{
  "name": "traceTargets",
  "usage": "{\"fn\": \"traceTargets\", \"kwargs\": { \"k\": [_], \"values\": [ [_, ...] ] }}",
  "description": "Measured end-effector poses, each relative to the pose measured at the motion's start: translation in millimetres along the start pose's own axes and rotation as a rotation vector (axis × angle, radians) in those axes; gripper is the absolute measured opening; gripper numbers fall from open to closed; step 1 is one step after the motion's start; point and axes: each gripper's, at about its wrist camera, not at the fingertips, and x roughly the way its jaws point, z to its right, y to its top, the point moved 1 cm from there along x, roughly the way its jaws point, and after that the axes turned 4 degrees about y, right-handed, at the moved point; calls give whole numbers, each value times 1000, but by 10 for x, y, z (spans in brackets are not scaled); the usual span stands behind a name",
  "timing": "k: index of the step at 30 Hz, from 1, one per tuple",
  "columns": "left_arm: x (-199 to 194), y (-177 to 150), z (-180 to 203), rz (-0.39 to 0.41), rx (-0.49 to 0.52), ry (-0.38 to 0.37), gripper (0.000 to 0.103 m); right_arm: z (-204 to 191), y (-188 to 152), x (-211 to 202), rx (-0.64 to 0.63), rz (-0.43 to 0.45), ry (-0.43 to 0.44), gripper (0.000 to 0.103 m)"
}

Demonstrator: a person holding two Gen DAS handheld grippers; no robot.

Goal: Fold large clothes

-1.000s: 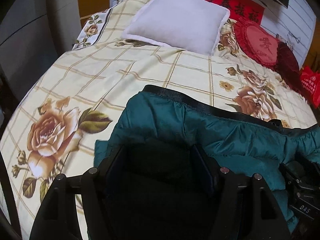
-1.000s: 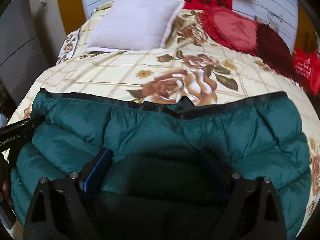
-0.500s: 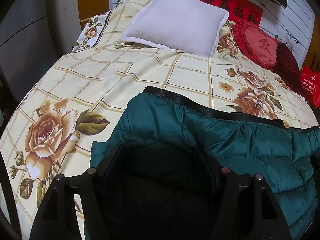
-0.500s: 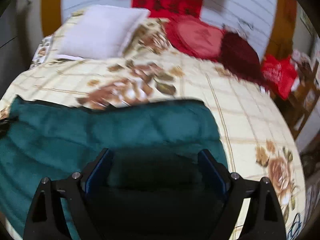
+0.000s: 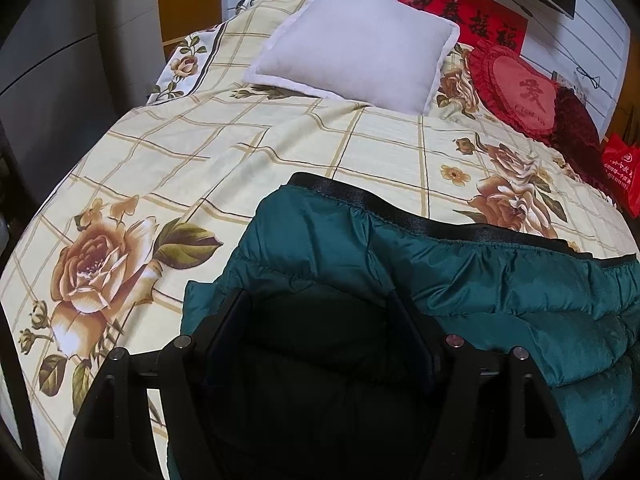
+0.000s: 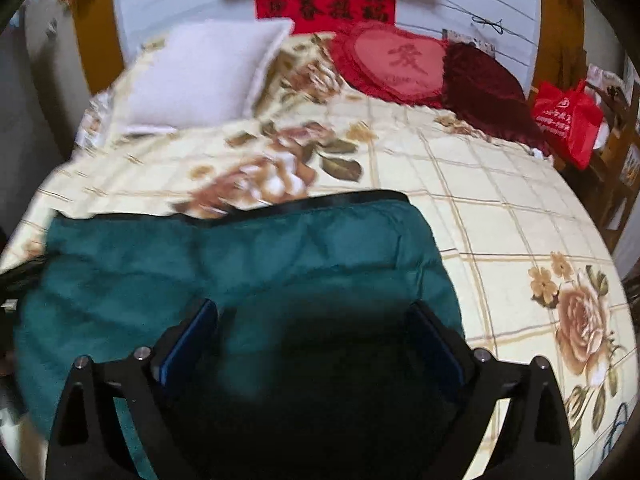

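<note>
A teal puffer jacket (image 5: 440, 272) with a black hem band lies folded across the near part of the bed (image 5: 200, 160). My left gripper (image 5: 320, 312) hovers over the jacket's left end. Its jaws are opening, with shadowed teal fabric below them and the pads off it. In the right wrist view the jacket (image 6: 200, 264) stretches away to the left. My right gripper (image 6: 316, 320) is over the jacket's right end. Its jaws are also opening, and the blue pads (image 6: 192, 340) stand apart from the cloth.
A white pillow (image 5: 356, 40), a red heart cushion (image 5: 516, 88) and a dark red cushion (image 5: 572, 120) lie at the bed's head. A red bag (image 6: 568, 120) hangs beyond the right edge. A grey cabinet (image 5: 48, 80) stands left of the bed.
My right gripper has swung to the right, from the jacket's middle to its right end, and left the left wrist view. The left gripper has kept still. Both pairs of jaws stand slightly wider.
</note>
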Motion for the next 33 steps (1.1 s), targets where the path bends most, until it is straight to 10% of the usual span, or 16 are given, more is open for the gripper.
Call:
{"fn": "traceTargets", "kwargs": {
  "k": [14,33],
  "values": [
    [-66,-26,-11,6,0,15,55,91,-284,293,15,-56,-47,102],
    [-1157,-478,-199,111,5,-85,55,-201,-648,-649,47,18,13,102]
  ]
}}
